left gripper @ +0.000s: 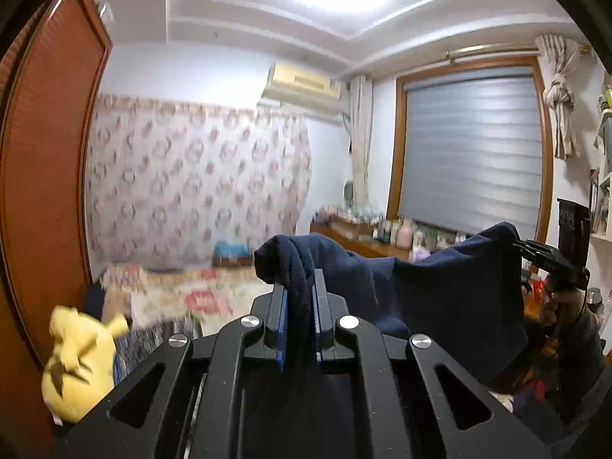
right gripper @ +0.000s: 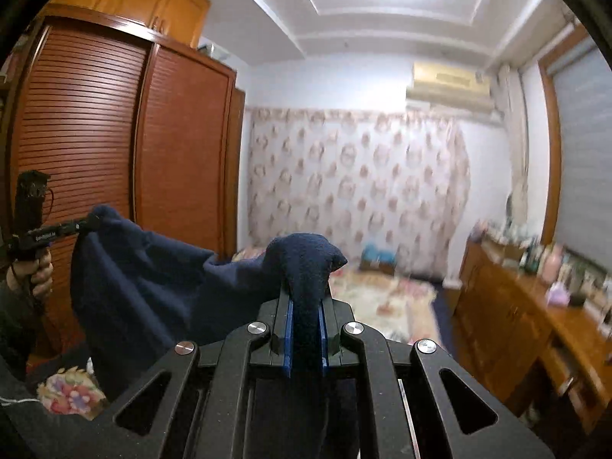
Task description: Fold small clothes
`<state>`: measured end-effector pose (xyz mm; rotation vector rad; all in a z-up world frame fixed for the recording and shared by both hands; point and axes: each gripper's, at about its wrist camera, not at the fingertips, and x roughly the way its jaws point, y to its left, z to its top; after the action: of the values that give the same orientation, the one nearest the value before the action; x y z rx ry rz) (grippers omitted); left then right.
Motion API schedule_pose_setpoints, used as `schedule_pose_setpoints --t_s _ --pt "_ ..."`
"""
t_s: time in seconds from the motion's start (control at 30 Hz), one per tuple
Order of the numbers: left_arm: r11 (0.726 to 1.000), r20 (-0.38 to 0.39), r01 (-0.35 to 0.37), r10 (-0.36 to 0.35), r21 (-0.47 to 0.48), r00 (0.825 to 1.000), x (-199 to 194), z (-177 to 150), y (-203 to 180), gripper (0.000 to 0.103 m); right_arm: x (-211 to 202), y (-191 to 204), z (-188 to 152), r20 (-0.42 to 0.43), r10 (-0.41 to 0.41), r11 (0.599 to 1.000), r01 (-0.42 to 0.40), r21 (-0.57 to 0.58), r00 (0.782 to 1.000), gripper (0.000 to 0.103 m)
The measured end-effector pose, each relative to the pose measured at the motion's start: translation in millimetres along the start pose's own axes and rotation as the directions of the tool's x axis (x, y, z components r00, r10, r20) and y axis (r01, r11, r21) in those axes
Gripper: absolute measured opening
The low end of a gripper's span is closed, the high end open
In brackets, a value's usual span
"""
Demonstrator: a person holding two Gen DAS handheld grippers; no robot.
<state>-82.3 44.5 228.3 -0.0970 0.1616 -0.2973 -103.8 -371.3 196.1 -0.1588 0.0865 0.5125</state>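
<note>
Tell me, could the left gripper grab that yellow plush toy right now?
Probably not: the left gripper is shut on the navy garment, which the right gripper also holds up. The yellow plush toy sits low, off to the side.

Left tool (left gripper: 299, 292): blue pads clamped tight on a bunched corner of the navy garment (left gripper: 440, 290).
Navy garment: hangs stretched across to the right tool (left gripper: 517, 245), which pinches its far upper corner.
Right hand (left gripper: 560, 304): grips that tool's handle at the right edge.
Yellow plush toy (left gripper: 78, 367): lower left, beside the wooden wardrobe door (left gripper: 46, 160).
Bed (left gripper: 183, 294): floral cover, below the floral wall curtain (left gripper: 195, 183).
Window blind (left gripper: 474, 153): grey, drawn down.
Counter (left gripper: 367, 244): under the window, crowded with small bottles, blurred.
</note>
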Motion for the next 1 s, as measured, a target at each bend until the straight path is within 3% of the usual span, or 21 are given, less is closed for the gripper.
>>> schedule_pose_setpoints --t_s 0.17,0.37,0.53,0.7,0.87,1.0 --pt "0.999 0.054 -0.019 0.017 0.03 0.998 -5 23 1 0.011 -18 0 35 0.073 -0.045 0.997 0.049 -0.051 0.996 0.01" --pt "0.997 0.094 -0.038 0.032 0.063 0.995 -13 27 -2 0.011 -31 4 47 0.099 -0.072 0.995 0.079 -0.064 0.992 0.01" --pt "0.998 0.093 -0.034 0.029 0.06 0.995 -11 26 0 0.011 -22 23 18 0.089 -0.088 0.992 0.095 -0.082 0.992 0.01" --pt "0.996 0.078 -0.049 0.043 0.08 0.996 1 26 -2 0.011 -13 23 19 0.068 -0.112 0.988 0.119 -0.103 0.991 0.01" --pt "0.993 0.02 -0.089 0.088 0.079 0.996 40 14 12 0.011 22 14 15 -0.006 -0.155 0.98 0.154 -0.124 0.988 0.01" --pt "0.989 -0.103 -0.129 0.136 0.077 0.985 107 -14 42 0.013 88 -9 -7 -0.134 -0.183 0.98 0.17 -0.108 0.974 0.01"
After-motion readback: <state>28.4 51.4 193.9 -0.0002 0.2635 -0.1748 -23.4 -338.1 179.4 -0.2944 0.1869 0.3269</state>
